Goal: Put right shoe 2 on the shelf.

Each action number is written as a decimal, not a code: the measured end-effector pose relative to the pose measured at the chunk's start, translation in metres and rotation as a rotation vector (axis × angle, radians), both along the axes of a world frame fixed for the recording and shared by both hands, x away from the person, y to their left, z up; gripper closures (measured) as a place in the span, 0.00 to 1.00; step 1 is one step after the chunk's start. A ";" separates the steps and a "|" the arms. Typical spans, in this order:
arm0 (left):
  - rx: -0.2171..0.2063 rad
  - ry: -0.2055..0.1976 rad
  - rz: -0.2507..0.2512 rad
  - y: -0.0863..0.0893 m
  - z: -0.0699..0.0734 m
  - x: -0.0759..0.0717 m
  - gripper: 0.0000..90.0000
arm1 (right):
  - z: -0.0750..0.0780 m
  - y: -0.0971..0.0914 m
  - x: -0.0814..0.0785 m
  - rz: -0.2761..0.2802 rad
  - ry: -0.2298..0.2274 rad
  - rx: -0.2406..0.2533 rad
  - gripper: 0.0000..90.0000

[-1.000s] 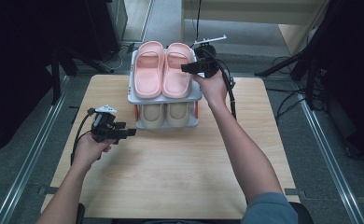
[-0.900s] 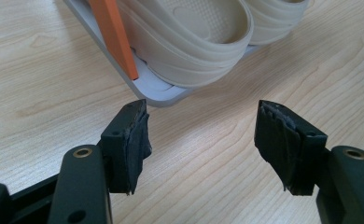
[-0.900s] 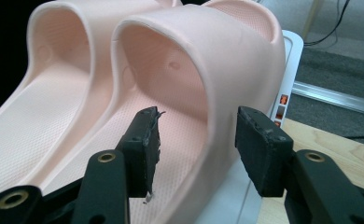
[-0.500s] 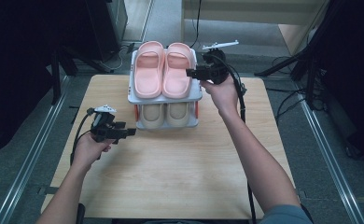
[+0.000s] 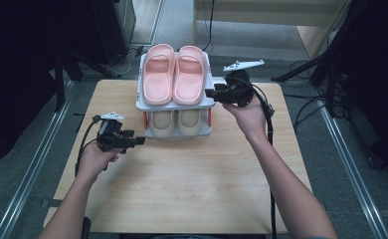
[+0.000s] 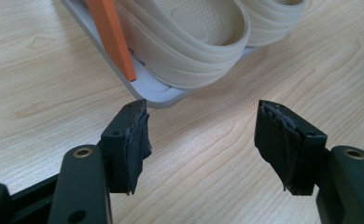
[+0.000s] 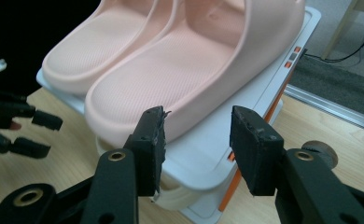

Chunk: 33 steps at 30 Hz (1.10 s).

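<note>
**Slippers racked, right hand backing away**

Right hand-held gripper point(image 5: 212, 93) has slid rightward off the pink slippers point(image 5: 174, 74) on the rack's point(image 5: 208, 102) top tier, jaws narrowing on nothing. Placement looks finished. Left hand-held gripper point(image 5: 138, 142) waits open on the counter point(image 5: 192, 179); its view reveals the beige slippers point(image 6: 189, 42) underneath.

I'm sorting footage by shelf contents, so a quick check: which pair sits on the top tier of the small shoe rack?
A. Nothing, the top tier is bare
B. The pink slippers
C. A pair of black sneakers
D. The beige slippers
B: the pink slippers lie side by side on the top tier of the shoe rack, with the beige slippers on the tier below.
</note>
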<state>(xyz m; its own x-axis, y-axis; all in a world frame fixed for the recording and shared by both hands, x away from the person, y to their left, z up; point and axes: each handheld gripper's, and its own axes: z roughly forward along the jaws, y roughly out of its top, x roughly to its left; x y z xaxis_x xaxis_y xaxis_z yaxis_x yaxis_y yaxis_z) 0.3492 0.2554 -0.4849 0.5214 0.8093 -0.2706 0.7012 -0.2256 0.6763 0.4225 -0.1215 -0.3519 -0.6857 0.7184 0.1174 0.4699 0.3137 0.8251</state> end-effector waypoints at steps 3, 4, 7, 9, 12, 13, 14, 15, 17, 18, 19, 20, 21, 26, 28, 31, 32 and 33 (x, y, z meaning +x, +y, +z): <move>0.001 0.004 -0.002 0.000 0.000 0.000 0.39 | -0.006 -0.004 -0.009 0.020 -0.001 0.008 0.62; 0.001 0.005 -0.002 0.000 0.000 0.000 0.39 | -0.009 -0.006 -0.012 0.027 0.001 0.007 0.62; 0.002 0.005 -0.003 0.000 0.000 0.000 0.39 | -0.016 -0.010 -0.019 0.042 0.003 0.009 0.62; 0.003 0.006 -0.002 0.000 0.000 0.000 0.39 | -0.021 -0.013 -0.024 0.048 0.003 0.011 0.61; 0.006 0.005 -0.001 0.000 -0.001 0.000 0.39 | -0.030 -0.017 -0.033 0.059 0.000 0.013 0.60; 0.007 0.005 -0.001 0.000 -0.001 0.000 0.39 | -0.033 -0.019 -0.036 0.061 -0.002 0.011 0.60; 0.007 0.007 -0.001 -0.001 -0.001 0.000 0.39 | -0.036 -0.020 -0.039 0.063 -0.005 0.011 0.59; 0.006 0.008 -0.001 -0.001 -0.001 0.000 0.39 | -0.038 -0.022 -0.041 0.065 -0.005 0.012 0.59; 0.008 0.007 -0.003 -0.001 -0.001 0.000 0.39 | -0.044 -0.024 -0.046 0.070 -0.007 0.006 0.58; 0.007 0.008 -0.004 -0.001 -0.001 0.000 0.39 | -0.046 -0.025 -0.048 0.074 -0.010 0.006 0.58; 0.007 0.009 -0.004 -0.001 -0.001 0.000 0.39 | -0.049 -0.027 -0.051 0.075 -0.007 0.007 0.58; 0.007 0.009 -0.005 -0.001 -0.001 0.000 0.39 | -0.052 -0.028 -0.052 0.077 -0.009 0.007 0.57; 0.009 0.012 -0.007 -0.001 -0.001 0.000 0.39 | -0.055 -0.029 -0.054 0.079 -0.010 0.007 0.57; 0.009 0.014 -0.008 -0.002 -0.001 0.000 0.39 | -0.070 -0.033 -0.061 0.086 -0.006 0.025 0.57; 0.010 0.014 -0.008 -0.001 -0.001 0.000 0.39 | -0.077 -0.035 -0.064 0.090 -0.008 0.034 0.57; 0.009 0.013 -0.008 -0.002 -0.001 0.000 0.39 | -0.087 -0.036 -0.069 0.096 -0.003 0.038 0.57; 0.012 0.013 -0.009 -0.002 -0.001 0.000 0.39 | -0.092 -0.037 -0.071 0.096 -0.002 0.038 0.56; 0.009 0.012 -0.007 -0.002 -0.001 0.000 0.39 | -0.095 -0.038 -0.072 0.100 0.002 0.038 0.56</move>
<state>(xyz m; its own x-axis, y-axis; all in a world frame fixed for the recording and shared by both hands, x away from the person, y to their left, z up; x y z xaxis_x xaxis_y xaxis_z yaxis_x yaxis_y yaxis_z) 0.3493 0.2533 -0.4860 0.5241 0.8080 -0.2692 0.7073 -0.2369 0.6660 0.3509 -0.1590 -0.4469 -0.7534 0.6416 0.1441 0.4392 0.3278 0.8365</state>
